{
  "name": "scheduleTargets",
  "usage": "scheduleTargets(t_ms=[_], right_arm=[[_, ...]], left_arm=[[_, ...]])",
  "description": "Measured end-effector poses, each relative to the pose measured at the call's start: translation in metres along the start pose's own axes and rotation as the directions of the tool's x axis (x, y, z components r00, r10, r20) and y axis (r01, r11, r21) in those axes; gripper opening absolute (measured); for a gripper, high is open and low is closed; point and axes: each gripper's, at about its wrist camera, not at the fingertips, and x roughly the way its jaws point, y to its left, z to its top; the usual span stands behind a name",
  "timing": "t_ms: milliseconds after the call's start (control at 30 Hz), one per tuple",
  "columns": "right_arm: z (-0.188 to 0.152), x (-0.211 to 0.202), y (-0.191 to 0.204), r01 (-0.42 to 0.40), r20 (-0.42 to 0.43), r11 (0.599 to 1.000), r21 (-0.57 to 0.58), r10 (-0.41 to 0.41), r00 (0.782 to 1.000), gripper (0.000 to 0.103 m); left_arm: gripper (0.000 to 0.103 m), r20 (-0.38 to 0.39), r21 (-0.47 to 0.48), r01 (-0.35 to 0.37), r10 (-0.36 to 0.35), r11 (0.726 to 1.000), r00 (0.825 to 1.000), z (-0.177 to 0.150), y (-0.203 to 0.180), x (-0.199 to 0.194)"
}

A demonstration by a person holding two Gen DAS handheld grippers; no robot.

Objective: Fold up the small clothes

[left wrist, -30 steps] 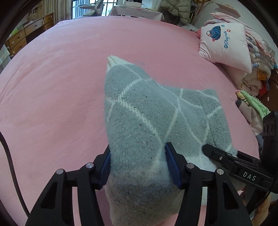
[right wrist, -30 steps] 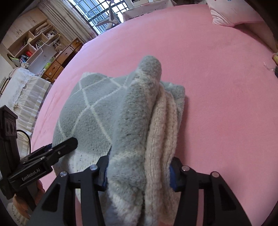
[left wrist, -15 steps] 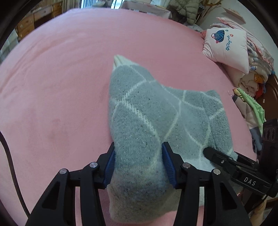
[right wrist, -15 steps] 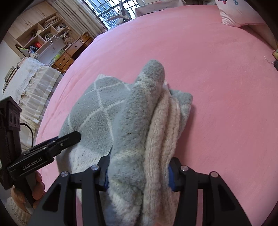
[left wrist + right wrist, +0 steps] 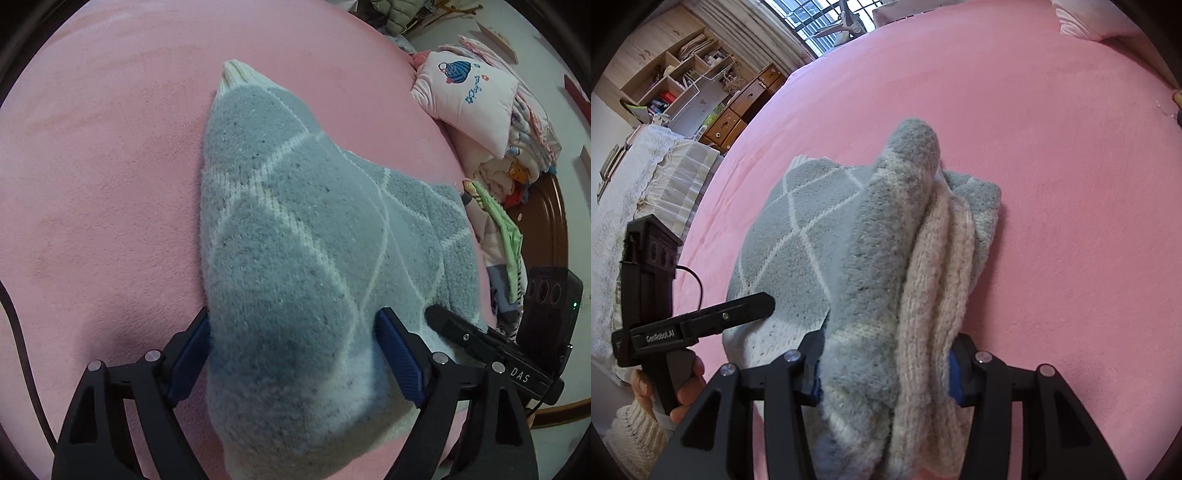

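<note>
A small grey knit sweater [image 5: 295,221] with a white diamond pattern and cream trim lies folded on the pink bed [image 5: 92,166]. My left gripper [image 5: 291,354] is shut on its near left edge, the fabric bunched between the blue pads. My right gripper [image 5: 886,373] is shut on the near right edge, where grey and cream layers [image 5: 923,277] stack thickly. The right gripper also shows in the left wrist view [image 5: 480,339]. The left gripper also shows in the right wrist view [image 5: 701,321]. The sweater's far end with a cream cuff [image 5: 236,74] rests on the bed.
A white pillow [image 5: 469,99] and a pile of clothes [image 5: 509,206] sit at the bed's right side by a wooden headboard [image 5: 554,221]. A lace-covered table [image 5: 635,192], drawers and shelves [image 5: 683,85] stand beyond the bed's left edge.
Both grippers, still holding the sweater, have moved forward and lower over the bed. The sweater now fills more of both views and lies flatter.
</note>
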Motion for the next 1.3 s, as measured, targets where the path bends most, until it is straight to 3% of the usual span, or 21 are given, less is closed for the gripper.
scheduleTargets(t_ms=[167, 400, 567, 767, 867, 967, 1167, 1300], right_arm=[[-0.001, -0.004, 0.002, 0.01, 0.017, 1.0, -0.019, -0.01, 1.0, 0.048], [-0.003, -0.025, 0.034, -0.005, 0.075, 0.997, -0.072, 0.01, 0.997, 0.047], [0.006, -0.03, 0.09, -0.014, 0.093, 0.985, -0.174, 0.031, 0.995, 0.047], [0.033, -0.011, 0.174, -0.073, 0.117, 0.965, -0.254, 0.105, 0.988, 0.047], [0.051, 0.01, 0.226, -0.106, 0.13, 0.953, -0.283, 0.148, 0.98, 0.046], [0.068, 0.037, 0.272, -0.146, 0.145, 0.944, -0.295, 0.195, 0.97, 0.046], [0.099, 0.102, 0.335, -0.189, 0.173, 0.945, -0.268, 0.24, 0.955, 0.046], [0.116, 0.135, 0.345, -0.193, 0.197, 0.955, -0.226, 0.239, 0.951, 0.045]], left_arm=[[0.059, 0.075, 0.043, -0.048, 0.045, 0.998, 0.996, -0.008, -0.01, -0.016], [0.053, 0.172, 0.099, -0.147, 0.128, 0.984, 0.977, -0.009, -0.038, -0.058], [0.052, 0.246, 0.083, -0.177, 0.152, 0.981, 0.957, -0.003, -0.03, -0.114], [0.052, 0.328, 0.003, -0.212, 0.2, 0.977, 0.923, 0.019, 0.037, -0.198], [0.052, 0.386, -0.037, -0.257, 0.251, 0.966, 0.888, 0.04, 0.083, -0.245], [0.052, 0.417, -0.069, -0.283, 0.285, 0.957, 0.863, 0.064, 0.126, -0.279], [0.052, 0.441, -0.099, -0.333, 0.341, 0.938, 0.83, 0.113, 0.195, -0.306], [0.052, 0.447, -0.108, -0.317, 0.331, 0.942, 0.831, 0.14, 0.235, -0.296]])
